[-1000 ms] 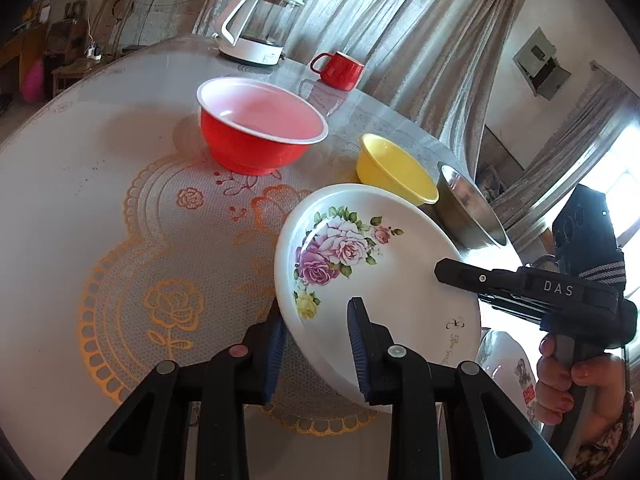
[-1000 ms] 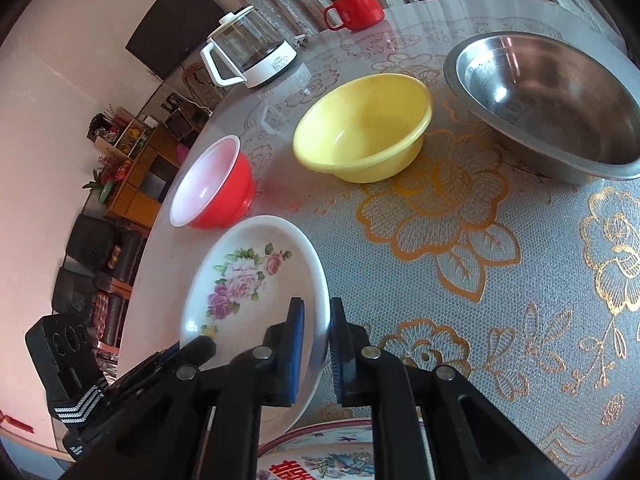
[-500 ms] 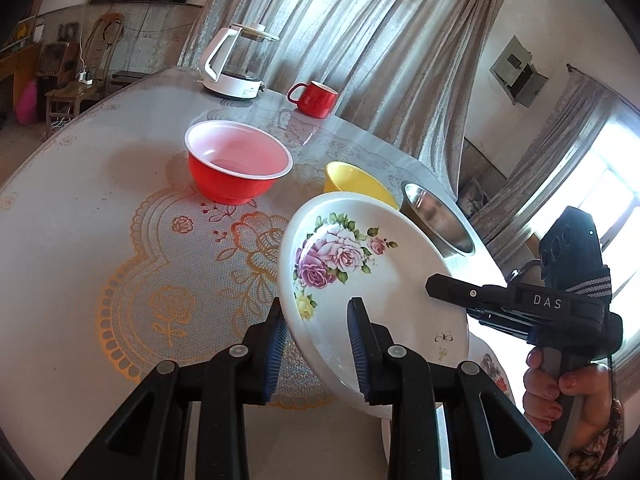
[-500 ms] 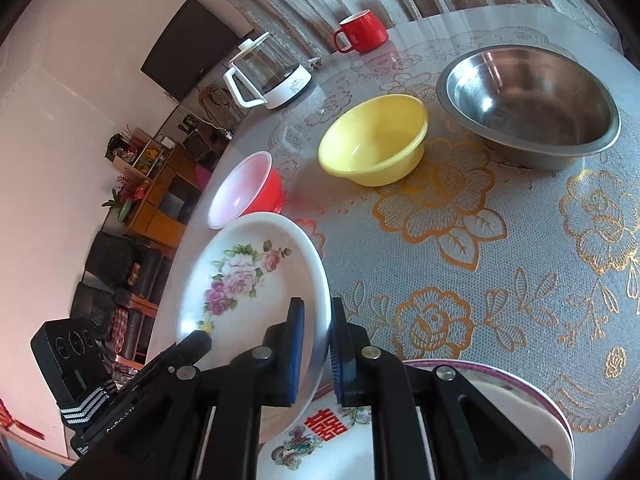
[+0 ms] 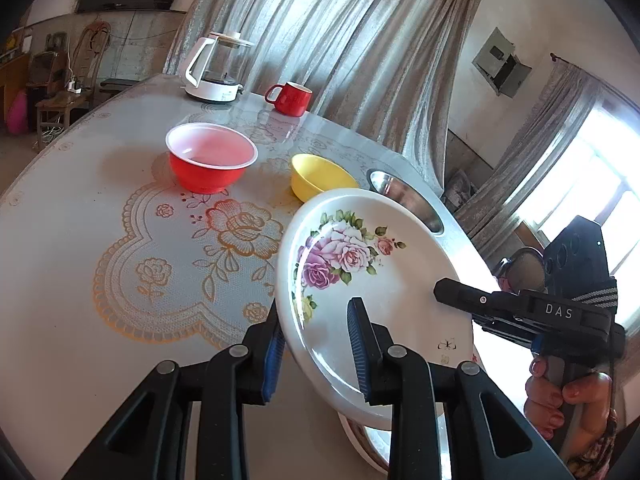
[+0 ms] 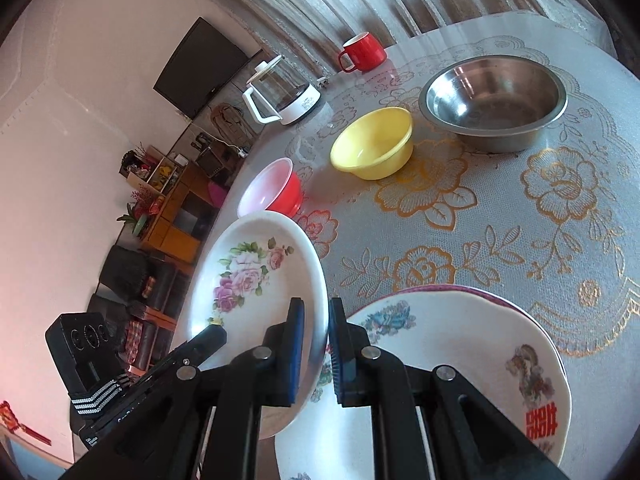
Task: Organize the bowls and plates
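Observation:
A white plate with pink roses (image 5: 360, 264) is held tilted in the air above the table. My left gripper (image 5: 316, 312) is shut on its near rim. My right gripper (image 6: 316, 312) is shut on the opposite rim of the same plate (image 6: 248, 276); it also shows in the left wrist view (image 5: 460, 292). Below lies a plate with red characters (image 6: 460, 360), stacked on another plate. A red bowl (image 5: 212, 160), a yellow bowl (image 5: 320, 176) and a steel bowl (image 6: 496, 100) stand on the table.
A glass kettle on a white base (image 5: 216, 76) and a red mug (image 5: 290, 98) stand at the table's far edge by the curtain. The table (image 5: 80, 240) carries a lace-pattern cloth. Cabinets and chairs stand beyond the table's left side.
Both grippers have lifted the rose plate higher above the table. The stacked plates have come into the right wrist view beneath it.

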`<state>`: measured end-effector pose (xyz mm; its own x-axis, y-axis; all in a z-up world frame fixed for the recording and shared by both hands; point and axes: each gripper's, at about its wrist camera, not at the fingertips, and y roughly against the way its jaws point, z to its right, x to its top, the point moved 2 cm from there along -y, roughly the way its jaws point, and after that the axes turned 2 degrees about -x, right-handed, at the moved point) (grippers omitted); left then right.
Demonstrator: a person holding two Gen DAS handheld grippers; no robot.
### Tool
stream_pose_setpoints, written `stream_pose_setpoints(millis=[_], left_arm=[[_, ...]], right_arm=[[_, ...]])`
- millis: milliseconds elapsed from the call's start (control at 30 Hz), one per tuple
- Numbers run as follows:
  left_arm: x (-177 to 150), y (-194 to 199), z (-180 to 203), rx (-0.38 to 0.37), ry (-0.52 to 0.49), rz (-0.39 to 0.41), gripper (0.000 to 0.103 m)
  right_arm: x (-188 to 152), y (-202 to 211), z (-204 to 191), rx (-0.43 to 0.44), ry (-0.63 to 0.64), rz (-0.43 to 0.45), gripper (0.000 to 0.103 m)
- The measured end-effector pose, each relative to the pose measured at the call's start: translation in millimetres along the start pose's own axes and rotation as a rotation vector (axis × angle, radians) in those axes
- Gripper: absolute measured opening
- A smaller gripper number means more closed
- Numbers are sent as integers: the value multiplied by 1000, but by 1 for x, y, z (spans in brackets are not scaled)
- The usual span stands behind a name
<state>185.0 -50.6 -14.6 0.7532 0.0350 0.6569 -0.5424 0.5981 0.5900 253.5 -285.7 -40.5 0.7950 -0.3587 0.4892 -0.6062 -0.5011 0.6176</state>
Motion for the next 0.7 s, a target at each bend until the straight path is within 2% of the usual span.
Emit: stream_pose_setpoints(millis=[267,700], left_arm=[[-15,1,30,-54,-55,-20,29],[-46,-22,60,-71,-124,-100,29]], right_arm=[[-31,32,22,-18,-53,37,11],[-64,64,57,-71,-132,67,11]])
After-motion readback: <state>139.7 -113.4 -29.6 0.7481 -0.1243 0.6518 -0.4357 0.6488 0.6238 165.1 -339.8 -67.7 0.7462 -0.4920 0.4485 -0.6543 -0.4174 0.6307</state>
